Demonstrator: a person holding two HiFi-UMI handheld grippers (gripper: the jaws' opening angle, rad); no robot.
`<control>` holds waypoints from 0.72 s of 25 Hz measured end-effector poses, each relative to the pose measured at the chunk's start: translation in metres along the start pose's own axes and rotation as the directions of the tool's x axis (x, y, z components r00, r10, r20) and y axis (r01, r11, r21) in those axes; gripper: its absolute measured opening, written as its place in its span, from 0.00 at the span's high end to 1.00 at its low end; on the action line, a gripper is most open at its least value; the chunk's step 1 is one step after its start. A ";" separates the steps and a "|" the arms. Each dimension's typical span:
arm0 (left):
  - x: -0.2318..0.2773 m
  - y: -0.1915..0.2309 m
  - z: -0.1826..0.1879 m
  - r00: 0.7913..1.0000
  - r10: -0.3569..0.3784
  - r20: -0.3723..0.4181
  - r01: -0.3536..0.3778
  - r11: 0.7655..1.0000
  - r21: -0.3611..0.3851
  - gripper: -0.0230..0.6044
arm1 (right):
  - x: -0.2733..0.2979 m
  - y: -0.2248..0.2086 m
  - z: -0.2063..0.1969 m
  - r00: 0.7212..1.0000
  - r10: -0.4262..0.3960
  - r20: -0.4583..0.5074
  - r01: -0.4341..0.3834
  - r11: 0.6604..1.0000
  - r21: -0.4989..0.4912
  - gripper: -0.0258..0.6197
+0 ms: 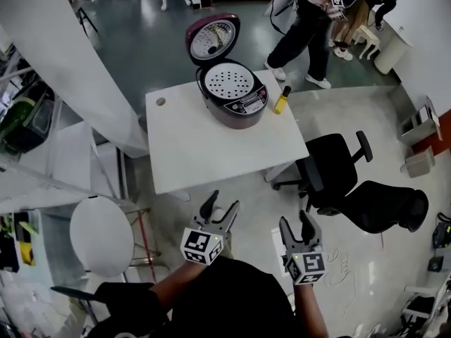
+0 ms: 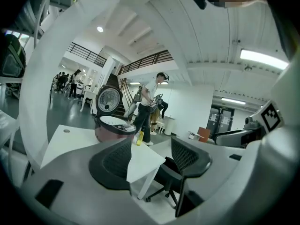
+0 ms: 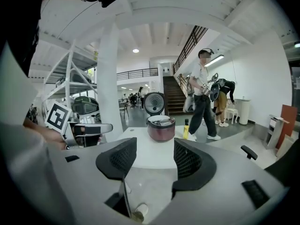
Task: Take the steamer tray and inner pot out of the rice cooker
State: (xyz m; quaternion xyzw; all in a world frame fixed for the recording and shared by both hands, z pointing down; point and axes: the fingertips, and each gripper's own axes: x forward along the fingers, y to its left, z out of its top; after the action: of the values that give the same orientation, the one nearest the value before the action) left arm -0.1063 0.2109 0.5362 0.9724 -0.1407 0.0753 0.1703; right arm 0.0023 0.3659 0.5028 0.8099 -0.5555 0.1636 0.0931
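A dark red rice cooker (image 1: 232,94) stands on the far side of a white table (image 1: 211,146) with its lid up. A white perforated steamer tray (image 1: 227,81) lies in its top. The inner pot is hidden under the tray. My left gripper (image 1: 221,208) and right gripper (image 1: 298,229) hover off the table's near edge, well short of the cooker, both open and empty. The left gripper view shows the cooker (image 2: 114,125) beyond the left gripper (image 2: 151,159). In the right gripper view the cooker (image 3: 161,128) stands straight ahead of the right gripper (image 3: 154,159).
A yellow bottle (image 1: 281,100) stands right of the cooker. A black office chair (image 1: 328,164) sits at the table's right side, a second dark seat (image 1: 384,206) behind it. A round white stool (image 1: 101,235) is at my left. A person (image 1: 306,27) walks beyond the table.
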 end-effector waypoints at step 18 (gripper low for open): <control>0.100 0.139 0.112 0.994 0.053 0.097 -0.052 0.998 -0.020 0.57 | 0.218 0.018 0.088 0.990 0.134 -0.055 -0.134 0.991 -0.007 0.63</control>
State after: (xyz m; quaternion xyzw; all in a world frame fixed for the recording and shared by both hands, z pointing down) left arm -0.0421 0.0210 0.4951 0.9693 -0.1751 0.0308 0.1698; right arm 0.0715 0.1406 0.5012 0.7656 -0.6067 0.1885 0.1013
